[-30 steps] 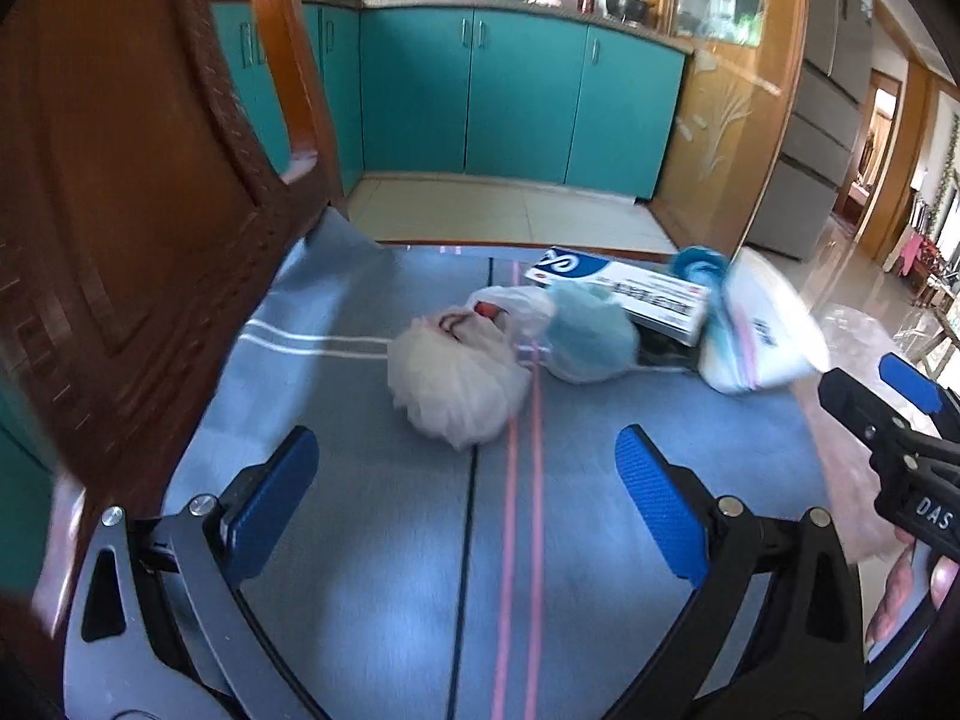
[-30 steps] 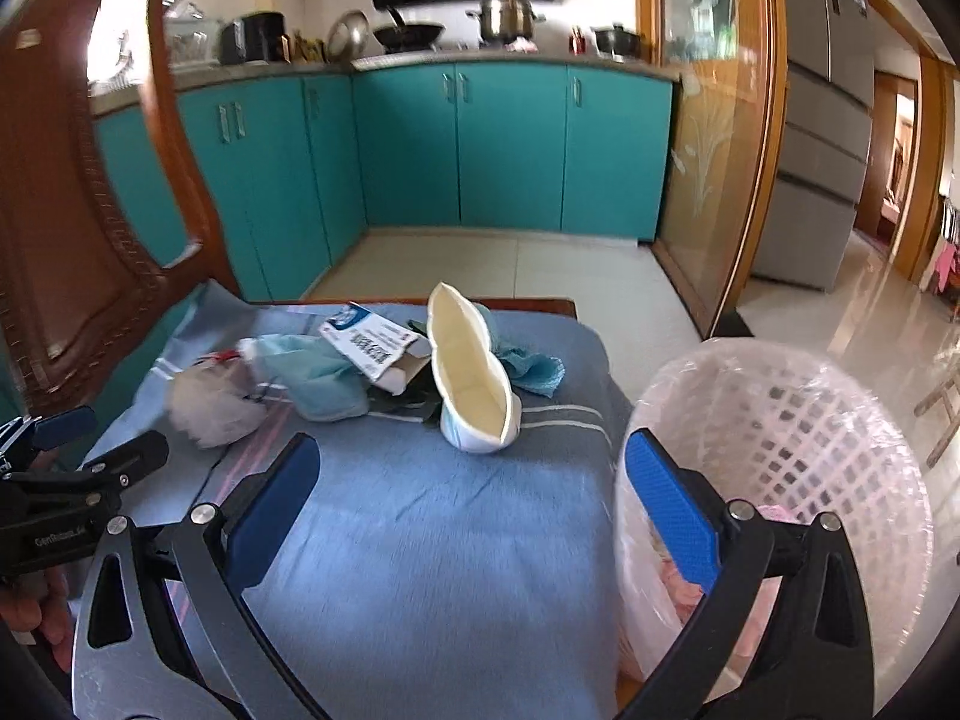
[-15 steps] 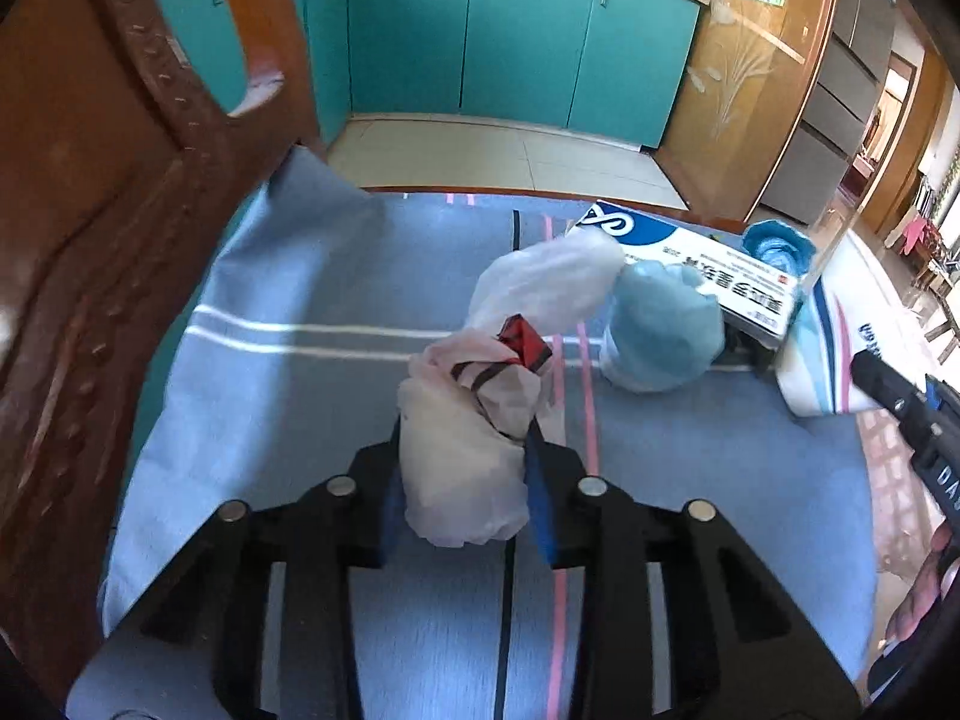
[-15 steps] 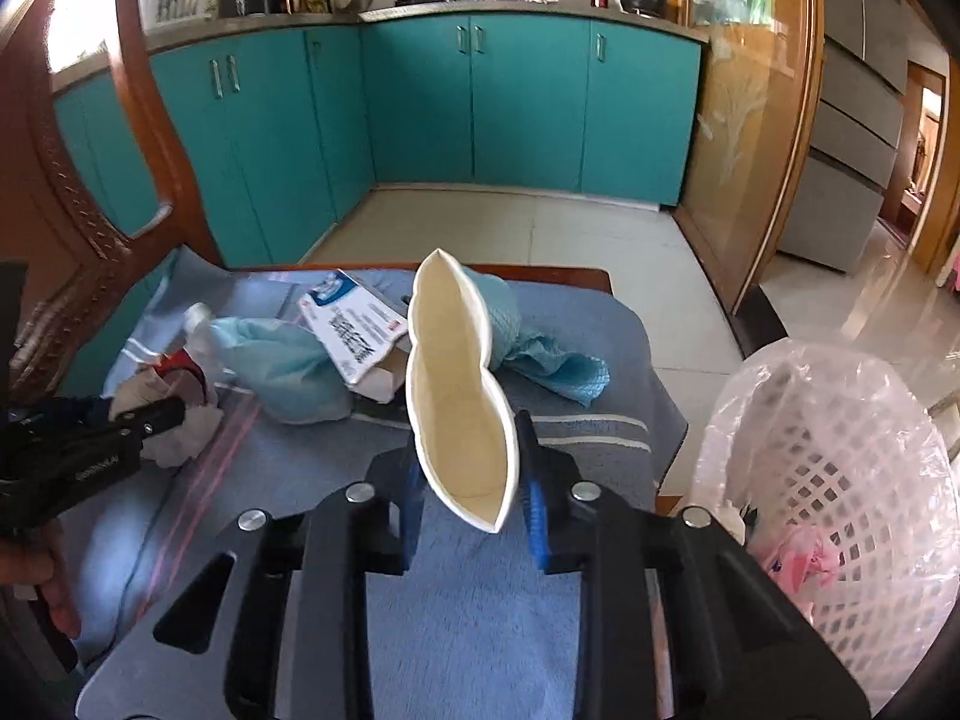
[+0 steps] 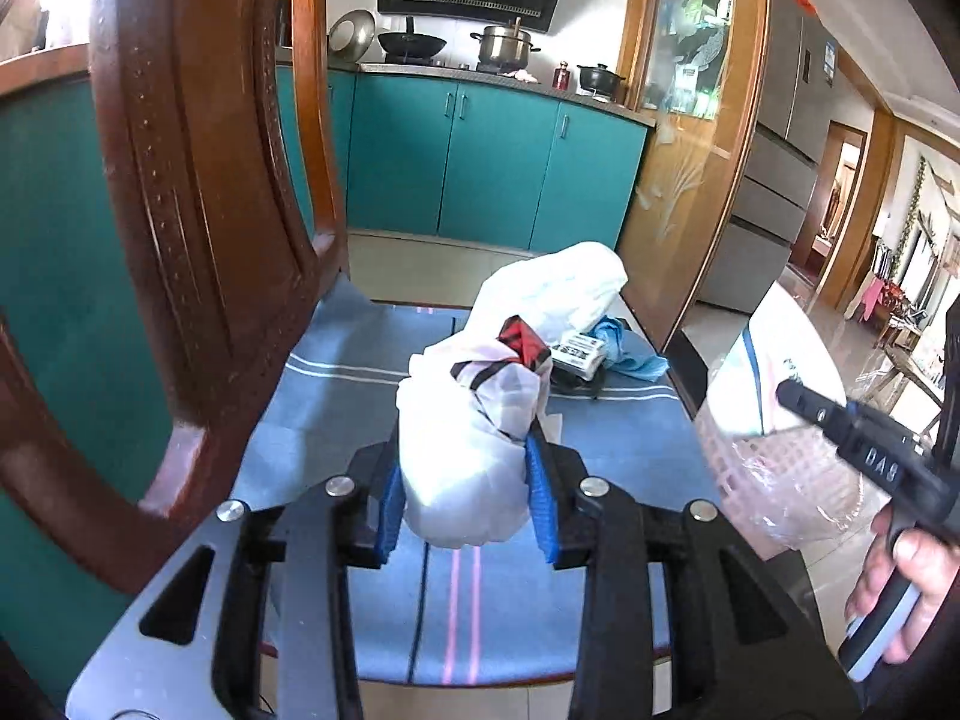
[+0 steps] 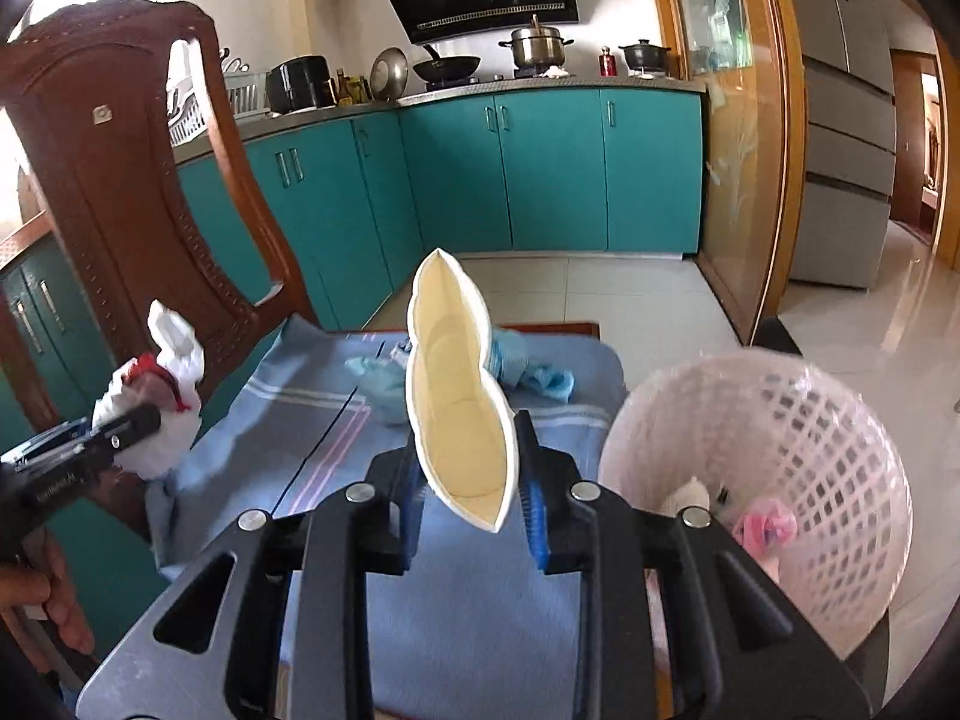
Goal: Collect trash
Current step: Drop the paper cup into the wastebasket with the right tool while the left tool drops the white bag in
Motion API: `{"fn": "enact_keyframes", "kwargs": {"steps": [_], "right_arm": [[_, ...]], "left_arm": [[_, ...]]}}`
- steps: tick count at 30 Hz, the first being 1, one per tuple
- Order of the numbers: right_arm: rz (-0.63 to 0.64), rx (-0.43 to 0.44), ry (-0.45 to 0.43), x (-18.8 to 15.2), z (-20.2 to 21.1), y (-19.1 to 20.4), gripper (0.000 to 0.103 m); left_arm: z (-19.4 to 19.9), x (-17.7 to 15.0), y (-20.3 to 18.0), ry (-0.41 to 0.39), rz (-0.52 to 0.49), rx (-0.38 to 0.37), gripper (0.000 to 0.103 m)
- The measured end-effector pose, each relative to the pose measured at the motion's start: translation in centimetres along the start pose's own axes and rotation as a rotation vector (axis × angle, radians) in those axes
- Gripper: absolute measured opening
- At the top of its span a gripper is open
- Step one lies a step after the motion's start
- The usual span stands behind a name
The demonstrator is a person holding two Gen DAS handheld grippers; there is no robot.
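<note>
Left gripper clamped a knotted white plastic bag, contents hidden, above the blue striped cloth. Right gripper pinched a squashed cream paper cup beside the white lattice bin.

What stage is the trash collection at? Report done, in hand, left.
Done: some trash lies in the basket. In hand: the left gripper clamps a white bag; the right gripper clamps a squashed paper cup. Left: a box and blue wads on the cloth.
</note>
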State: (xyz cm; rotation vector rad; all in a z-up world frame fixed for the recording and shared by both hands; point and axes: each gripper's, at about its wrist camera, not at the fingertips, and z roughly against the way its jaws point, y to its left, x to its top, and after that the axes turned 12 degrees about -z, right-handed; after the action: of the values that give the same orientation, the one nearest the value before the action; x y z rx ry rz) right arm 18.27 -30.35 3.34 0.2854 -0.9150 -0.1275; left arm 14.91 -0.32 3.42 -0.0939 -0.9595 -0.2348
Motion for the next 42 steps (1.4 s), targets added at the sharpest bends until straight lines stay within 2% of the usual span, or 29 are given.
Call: {"fn": "enact_keyframes", "kwargs": {"steps": [6,14,18,22,25,26,27,29,33,36,38,42], "right_arm": [[0.030,-0.004,0.021,-1.5,-0.4,0.5,0.028],[0.031,-0.009,0.042,-1.5,-0.7,0.7,0.028],[0.025,-0.018,0.015,-0.9,-0.2,0.1,0.028],[-0.052,-0.092,-0.066,1.3,0.9,-3.7,0.028],[-0.128,-0.205,-0.114,2.7,1.1,-7.8,0.032],[-0.145,-0.235,-0.097,2.9,0.7,-9.1,0.046],[-0.164,-0.258,-0.068,2.9,0.1,-10.1,0.069],[-0.229,-0.289,-0.050,2.8,-0.1,-11.7,0.080],[-0.327,-0.258,-0.191,3.4,3.0,-12.4,0.097],[-0.388,-0.268,-0.354,3.7,5.8,-13.0,0.099],[-0.437,-0.267,-0.408,3.9,6.7,-13.9,0.099],[-0.531,-0.269,-0.482,4.0,8.2,-16.5,0.099]], "left_arm": [[-2.0,-0.7,-0.8,0.041,-0.021,0.000,0.035],[-2.3,-1.0,-0.4,0.058,-0.023,0.009,0.036],[-2.3,-1.2,-0.4,0.064,-0.027,0.004,0.036],[-2.3,-1.3,-0.7,0.064,-0.033,0.002,0.037],[-2.4,-1.4,-0.7,0.071,-0.037,0.002,0.037],[-2.5,-1.5,-0.9,0.073,-0.038,0.000,0.037],[-2.6,-1.5,-1.1,0.076,-0.043,-0.005,0.037],[-2.7,-1.6,-1.6,0.077,-0.055,-0.016,0.037],[-2.9,-1.7,-3.8,0.074,-0.097,-0.066,0.037],[-3.4,-1.3,-6.5,0.085,-0.119,-0.131,0.038],[-3.9,-0.8,-8.9,0.089,-0.135,-0.180,0.038],[-5.0,2.3,-16.5,0.060,-0.207,-0.304,0.039]]}}
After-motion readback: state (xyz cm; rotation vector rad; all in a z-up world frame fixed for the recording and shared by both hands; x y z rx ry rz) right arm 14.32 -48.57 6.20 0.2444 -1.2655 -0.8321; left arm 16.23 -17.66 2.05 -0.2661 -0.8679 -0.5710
